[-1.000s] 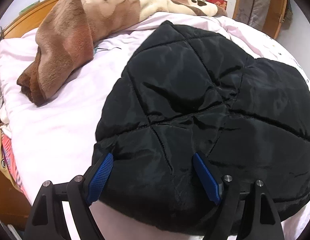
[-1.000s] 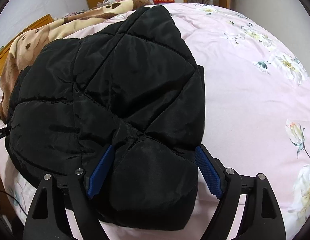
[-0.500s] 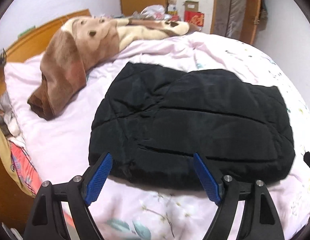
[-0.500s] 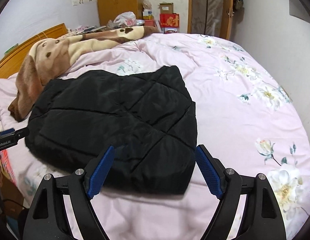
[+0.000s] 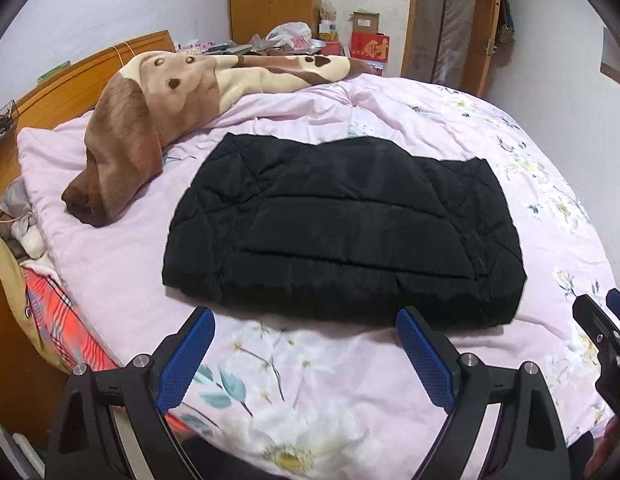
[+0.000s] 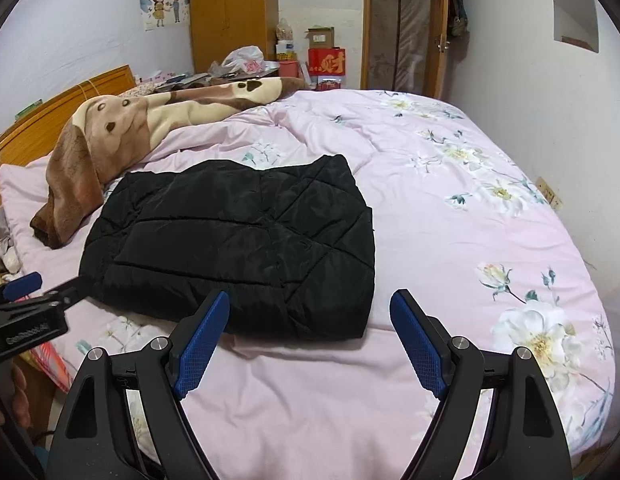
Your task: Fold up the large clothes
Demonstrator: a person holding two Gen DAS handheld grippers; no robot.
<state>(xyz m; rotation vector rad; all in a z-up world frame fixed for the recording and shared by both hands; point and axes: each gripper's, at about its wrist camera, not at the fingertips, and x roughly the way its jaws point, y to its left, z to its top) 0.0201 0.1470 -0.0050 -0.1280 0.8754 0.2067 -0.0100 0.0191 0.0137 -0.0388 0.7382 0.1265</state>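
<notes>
left wrist: jacket [image 5: 342, 236] folded, sleeves hidden; left gripper [image 5: 305, 356], right gripper [image 6: 310, 336] spread.

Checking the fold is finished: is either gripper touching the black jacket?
Apart. In the left wrist view, pink bedding shows between the left gripper and the jacket; the right wrist view shows the open right gripper short of it.

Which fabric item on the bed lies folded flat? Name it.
The black quilted jacket, a neat flat rectangle; the brown dog-print blanket lies bunched beside it.
</notes>
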